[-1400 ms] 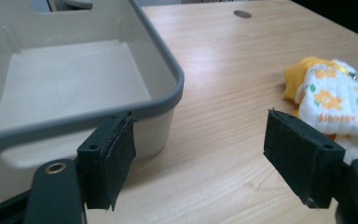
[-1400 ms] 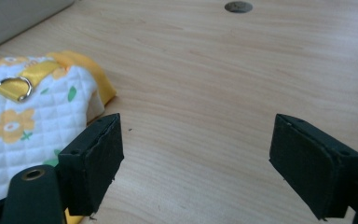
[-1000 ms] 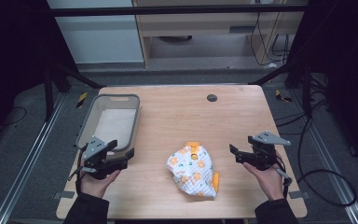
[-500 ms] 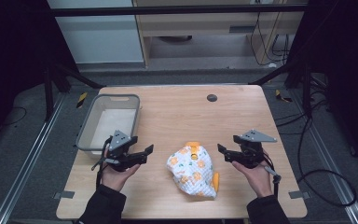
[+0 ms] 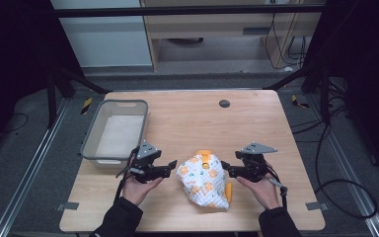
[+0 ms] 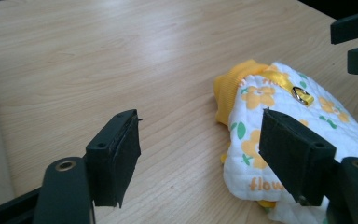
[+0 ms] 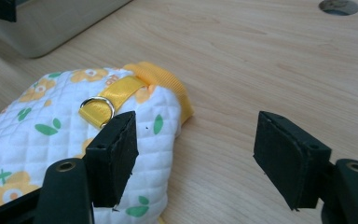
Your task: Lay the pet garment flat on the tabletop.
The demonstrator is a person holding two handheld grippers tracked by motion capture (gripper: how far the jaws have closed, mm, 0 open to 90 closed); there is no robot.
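A white quilted garment (image 5: 205, 180) with orange flowers, yellow ribbed trim and a metal ring on a yellow strap lies bunched near the table's front middle. My left gripper (image 5: 170, 166) is open just left of it, jaws pointing at it. In the left gripper view one pad (image 6: 292, 151) overlaps the garment (image 6: 279, 112) edge, nothing between the jaws. My right gripper (image 5: 227, 170) is open just right of the garment. In the right gripper view its left pad (image 7: 114, 154) hangs over the garment (image 7: 51, 135) near the ring (image 7: 97, 106).
A grey plastic bin (image 5: 114, 131) stands at the table's left, behind my left hand; its corner (image 7: 51, 23) shows in the right gripper view. A round cable hole (image 5: 224, 103) sits near the far edge. Bare wood lies behind the garment.
Both grippers have moved inward toward the garment from the table's sides. The left one came away from the bin. The garment has not moved.
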